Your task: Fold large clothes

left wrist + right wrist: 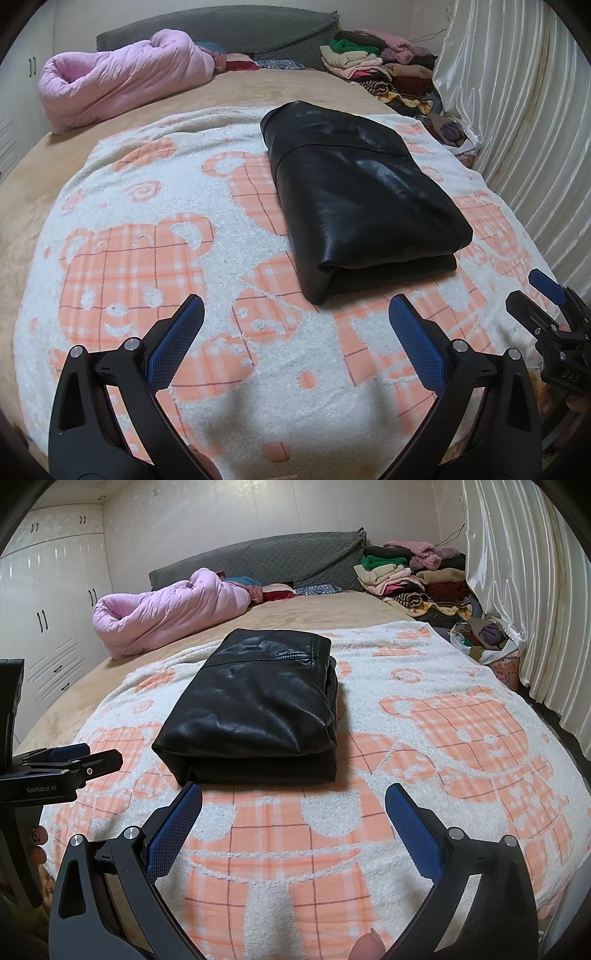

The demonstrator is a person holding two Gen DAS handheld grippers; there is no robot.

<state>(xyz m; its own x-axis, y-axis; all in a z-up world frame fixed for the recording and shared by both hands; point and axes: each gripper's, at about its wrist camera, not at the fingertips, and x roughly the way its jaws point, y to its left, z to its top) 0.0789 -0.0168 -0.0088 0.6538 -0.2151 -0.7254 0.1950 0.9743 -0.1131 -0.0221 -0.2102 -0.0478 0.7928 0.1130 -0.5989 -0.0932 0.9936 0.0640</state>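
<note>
A black leather garment [358, 195] lies folded into a thick rectangle on a white and orange bear-print blanket [147, 229]. The right wrist view shows the same folded garment [255, 705] just beyond my fingers, on the blanket [443, 738]. My left gripper [297, 306] is open and empty, hovering over the blanket short of the garment's near edge. My right gripper [293, 794] is open and empty too, close to the garment's near fold. Each gripper appears at the side of the other's view: the right gripper [535, 291] and the left gripper [92, 755].
A rolled pink quilt [122, 77] lies at the far left of the bed. Piles of mixed clothes [376, 66] fill the far right corner by a grey headboard [229, 29]. A pale curtain [517, 110] hangs along the right side. White wardrobes [48, 609] stand on the left.
</note>
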